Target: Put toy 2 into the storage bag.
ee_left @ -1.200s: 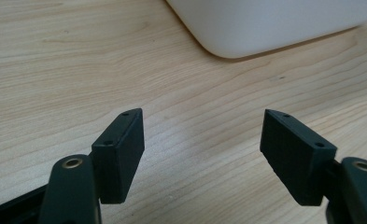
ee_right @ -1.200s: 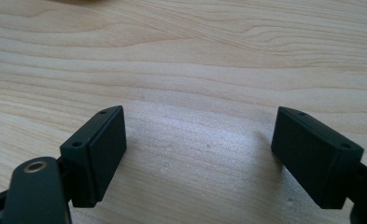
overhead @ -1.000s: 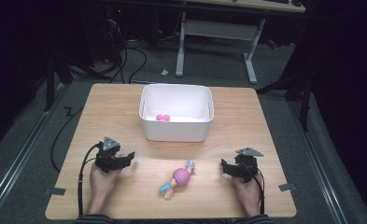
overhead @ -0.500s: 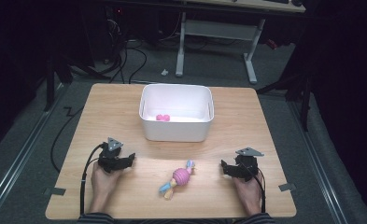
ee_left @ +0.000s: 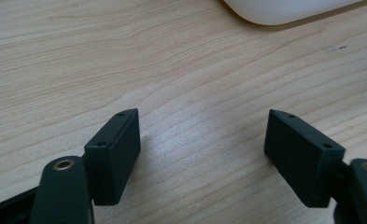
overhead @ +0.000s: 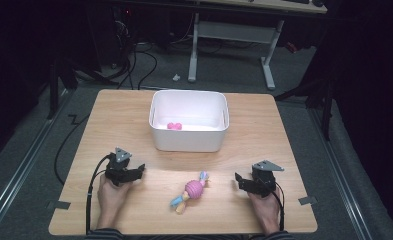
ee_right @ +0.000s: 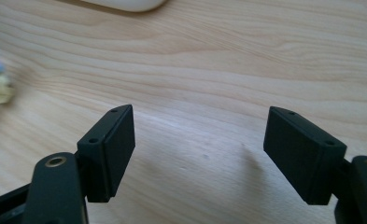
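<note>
A small soft toy with a round pink middle and pastel blue, yellow and pink tufts at its ends (overhead: pixel 191 191) lies on the bare wood-grain worktop (overhead: pixel 284 130), between the two hands and in front of the white rectangular plastic tub (overhead: pixel 189 142), well apart from it. A small pink item (overhead: pixel 174 126) is seen on the tub's floor. The left tongs (overhead: pixel 140 170) rest low over the worktop with the jaws apart, having just been opening, and nothing is held between them. The right tongs (overhead: pixel 238 180) point towards the toy; their jaws have just been closing, yet they are shown wide with only bare wood between them. The toy is judged light, soft and yielding, unlikely to break, and liable to roll or swivel if nudged at one end. The round pink middle is judged the surest place to be taken, since the thin tufts would probably slip or let the body dangle.
</note>
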Demonstrator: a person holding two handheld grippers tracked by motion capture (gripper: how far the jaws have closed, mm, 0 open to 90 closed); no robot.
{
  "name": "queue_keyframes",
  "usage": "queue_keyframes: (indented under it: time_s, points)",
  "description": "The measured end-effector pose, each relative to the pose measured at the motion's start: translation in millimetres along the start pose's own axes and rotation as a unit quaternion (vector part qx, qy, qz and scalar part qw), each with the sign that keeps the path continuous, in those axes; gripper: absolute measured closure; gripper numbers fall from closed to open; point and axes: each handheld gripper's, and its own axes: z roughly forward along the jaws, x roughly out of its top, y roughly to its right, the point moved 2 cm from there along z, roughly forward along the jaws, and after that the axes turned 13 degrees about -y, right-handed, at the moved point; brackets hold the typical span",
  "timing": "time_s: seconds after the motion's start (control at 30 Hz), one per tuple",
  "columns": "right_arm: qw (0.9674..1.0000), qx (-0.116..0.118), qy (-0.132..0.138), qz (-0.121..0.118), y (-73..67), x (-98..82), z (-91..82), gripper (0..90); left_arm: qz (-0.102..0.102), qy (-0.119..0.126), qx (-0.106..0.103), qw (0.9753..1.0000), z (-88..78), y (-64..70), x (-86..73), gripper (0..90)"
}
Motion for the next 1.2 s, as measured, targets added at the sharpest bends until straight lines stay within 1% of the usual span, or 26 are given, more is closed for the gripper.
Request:
queue_keyframes:
  time_s: [0.2,0.4,0.47,0.6,0.83,0.93,1.0,1.17,1.2]
  points:
    - [0.9990,0.031,0.012,-0.031,-19.9,3.1,-9.9,25.7,-0.002,-0.001,0.002,1.0000,-0.2,0.0,-0.3,26.2]
    - [0.9960,0.062,0.023,-0.060,-40.6,7.3,-19.0,25.2,-0.003,-0.001,0.003,1.0000,-0.2,0.0,-0.3,25.9]
    - [0.9944,0.075,0.025,-0.070,-47.3,9.3,-22.5,25.1,-0.003,-0.001,0.002,1.0000,-0.2,0.0,-0.3,25.9]
    - [0.9911,0.094,0.029,-0.089,-58.8,13.5,-27.9,24.9,-0.003,-0.001,0.003,1.0000,-0.2,0.0,-0.3,25.9]
    - [0.9852,0.122,0.028,-0.118,-77.7,18.7,-29.4,24.7,-0.003,-0.001,0.003,1.0000,-0.2,0.0,-0.3,25.9]
    - [0.9820,0.134,0.027,-0.130,-86.1,20.9,-29.3,24.4,-0.003,-0.001,0.003,1.0000,-0.2,0.0,-0.3,25.9]
    - [0.9801,0.139,0.026,-0.140,-92.1,22.2,-29.5,24.0,-0.003,-0.001,0.003,1.0000,-0.2,0.0,-0.3,25.8]
    - [0.9739,0.154,0.022,-0.165,-106.7,25.8,-27.1,22.5,-0.003,-0.001,0.003,1.0000,-0.2,0.0,-0.3,25.9]
    - [0.9733,0.155,0.019,-0.169,-109.5,26.2,-26.4,22.3,-0.003,-0.001,0.003,1.0000,-0.2,0.0,-0.3,25.9]
